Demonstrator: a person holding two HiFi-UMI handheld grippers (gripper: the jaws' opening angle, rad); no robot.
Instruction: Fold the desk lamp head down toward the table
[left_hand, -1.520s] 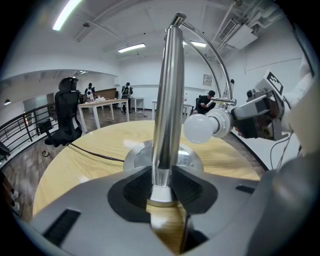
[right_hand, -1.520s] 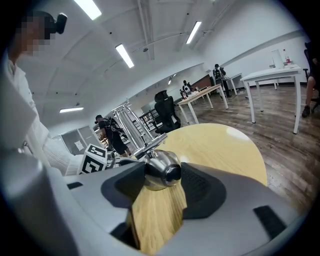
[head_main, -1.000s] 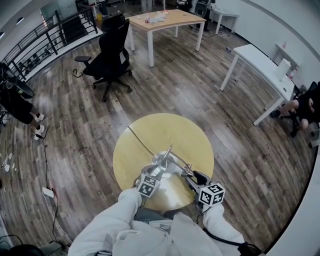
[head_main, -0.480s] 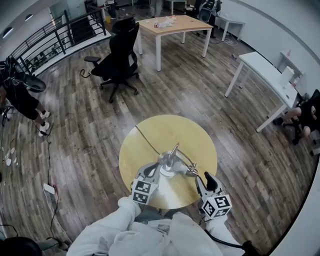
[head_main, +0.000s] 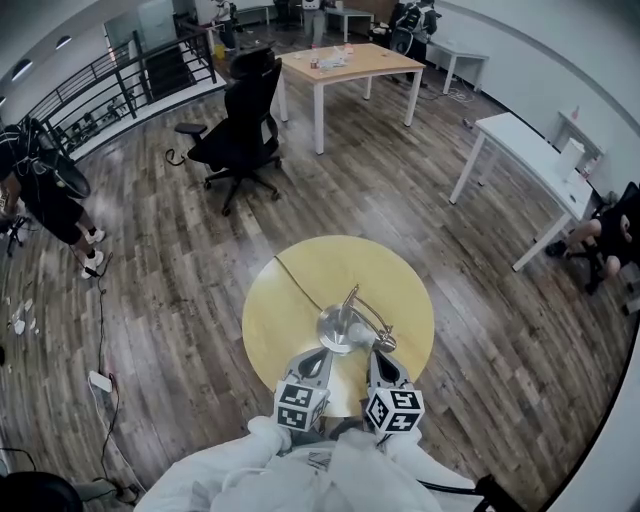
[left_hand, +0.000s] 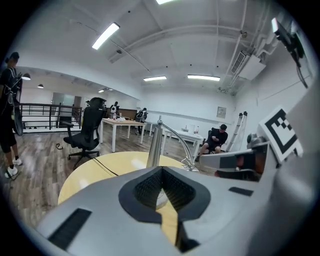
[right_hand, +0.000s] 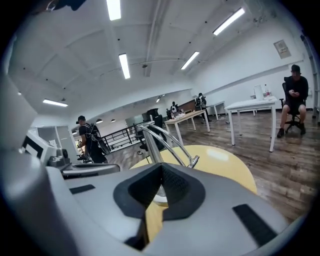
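A silver desk lamp (head_main: 340, 326) stands on the round yellow table (head_main: 300, 300). Its thin arm curves from the upright post (left_hand: 154, 145) over and down to the small head (head_main: 385, 342), which hangs low near the tabletop. My left gripper (head_main: 322, 360) sits just in front of the lamp base, jaws shut with nothing between them (left_hand: 162, 187). Beside it, my right gripper (head_main: 379, 360) is also shut and empty (right_hand: 161, 187), just short of the lamp head (right_hand: 193, 161). Neither touches the lamp.
A black cable (head_main: 297, 282) runs from the lamp across the table to its far left edge. A black office chair (head_main: 238, 135) and wooden and white desks (head_main: 345, 62) stand beyond. A person (head_main: 45, 195) stands at the left and another sits at the right (head_main: 612, 225).
Both grippers have let go of the lamp, drawn back toward me and risen. Their jaws have gone from open to shut. The right gripper has shifted left, closer to the left one.
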